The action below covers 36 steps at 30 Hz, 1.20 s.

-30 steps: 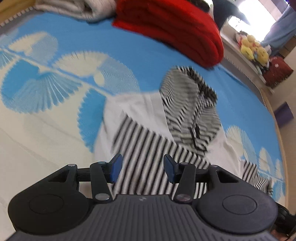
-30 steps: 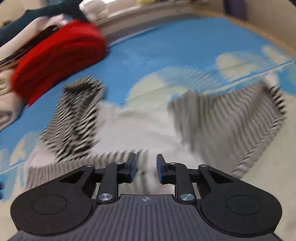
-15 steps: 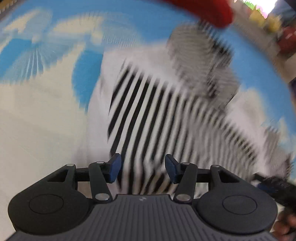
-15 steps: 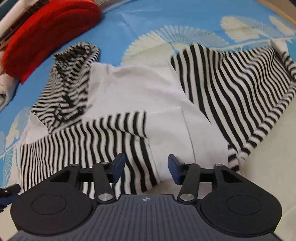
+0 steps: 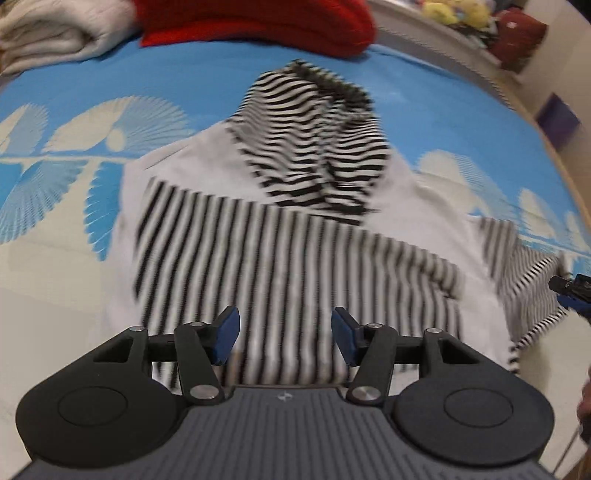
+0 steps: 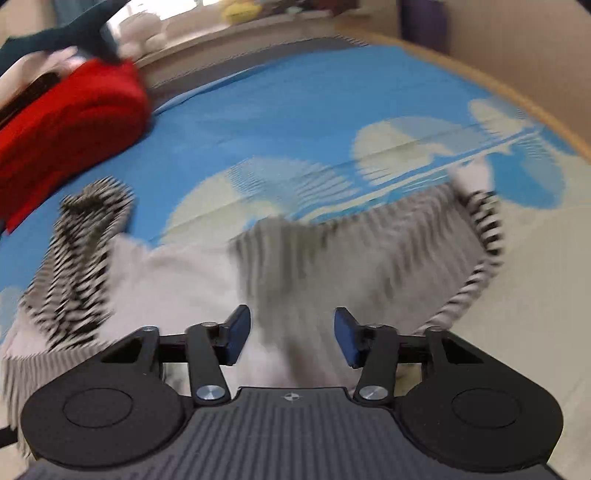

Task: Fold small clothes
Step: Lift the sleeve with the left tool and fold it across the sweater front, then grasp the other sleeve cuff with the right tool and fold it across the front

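Small black-and-white striped hooded top [image 5: 295,236], spread flat just ahead of the empty, parted left gripper [image 5: 284,338] and right gripper [image 6: 291,338], is judged light and limp; best pinched at the hem edge.

Striped hooded top [image 5: 295,258]: soft knit cloth, black-and-white stripes with plain white panels, matt. Bed sheet [image 5: 184,74]: smooth printed fabric, blue and cream. Folded red blanket [image 5: 258,18] at 12 o'clock: thick fleecy cloth. Left gripper [image 5: 285,339]: matt black plastic, blue pads, shiny metal pivot pins.
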### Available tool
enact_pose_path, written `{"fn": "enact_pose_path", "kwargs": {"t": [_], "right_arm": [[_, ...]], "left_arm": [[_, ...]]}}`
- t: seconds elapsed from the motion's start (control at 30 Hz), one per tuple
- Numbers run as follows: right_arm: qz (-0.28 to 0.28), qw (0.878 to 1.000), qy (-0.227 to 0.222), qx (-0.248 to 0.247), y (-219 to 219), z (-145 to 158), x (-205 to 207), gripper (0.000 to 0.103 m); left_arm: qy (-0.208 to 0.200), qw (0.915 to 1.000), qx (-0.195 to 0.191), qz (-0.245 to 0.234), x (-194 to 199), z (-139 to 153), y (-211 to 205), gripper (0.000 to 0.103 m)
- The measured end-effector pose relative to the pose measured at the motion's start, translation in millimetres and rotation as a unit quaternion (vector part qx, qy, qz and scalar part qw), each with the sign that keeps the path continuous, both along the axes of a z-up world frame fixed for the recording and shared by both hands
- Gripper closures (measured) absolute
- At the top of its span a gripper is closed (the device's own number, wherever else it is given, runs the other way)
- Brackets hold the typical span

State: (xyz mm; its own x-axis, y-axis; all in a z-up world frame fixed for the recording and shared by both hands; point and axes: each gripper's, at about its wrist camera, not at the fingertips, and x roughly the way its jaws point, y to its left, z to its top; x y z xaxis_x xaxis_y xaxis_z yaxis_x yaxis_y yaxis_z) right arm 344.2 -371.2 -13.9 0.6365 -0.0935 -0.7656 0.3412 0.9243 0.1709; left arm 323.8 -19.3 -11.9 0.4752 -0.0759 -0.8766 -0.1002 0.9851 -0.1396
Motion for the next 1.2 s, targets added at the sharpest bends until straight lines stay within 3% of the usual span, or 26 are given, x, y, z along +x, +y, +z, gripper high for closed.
{"fn": "enact_pose_path", "kwargs": {"t": [0.07,0.23,0.37,0.57,0.87,0.93,1.0,1.07,1.2], "right_arm": [[-0.019,1.0,-0.011,0.001,-28,0,-2,0.099],[-0.092,0.995,-0.032,-0.008,-99,-4,1,0.097],[-0.128,0.991,-0.03,-0.036,-146,-19,8,0.057],[-0.127,0.991,-0.001,-0.04,-166,-53,24,0.052],[-0.141,0.988,0.01,-0.064,-172,-69,35,0.051],[-0.138,0.988,0.01,-0.064,-173,-72,37,0.054],[-0.131,0.99,0.01,-0.056,-174,-73,37,0.092],[-0.133,0.99,0.007,-0.05,-174,-72,37,0.098],[-0.148,0.987,-0.028,-0.05,-169,-53,33,0.1]], "left_arm": [[-0.008,0.9999,0.002,-0.011,-2,4,-10,0.041],[-0.015,0.9998,0.009,-0.012,0,7,-18,0.041],[-0.011,0.9999,0.008,-0.006,5,6,-16,0.041],[-0.006,0.9999,0.013,-0.005,13,0,-15,0.041],[-0.003,0.9999,0.012,-0.002,16,-2,-14,0.04],[-0.002,0.9999,0.013,-0.002,16,-2,-13,0.04],[-0.003,0.9999,0.014,-0.004,16,-2,-13,0.04],[-0.003,0.9999,0.013,-0.003,16,-1,-12,0.04],[-0.006,0.9999,0.013,-0.005,16,1,-10,0.04]]}}
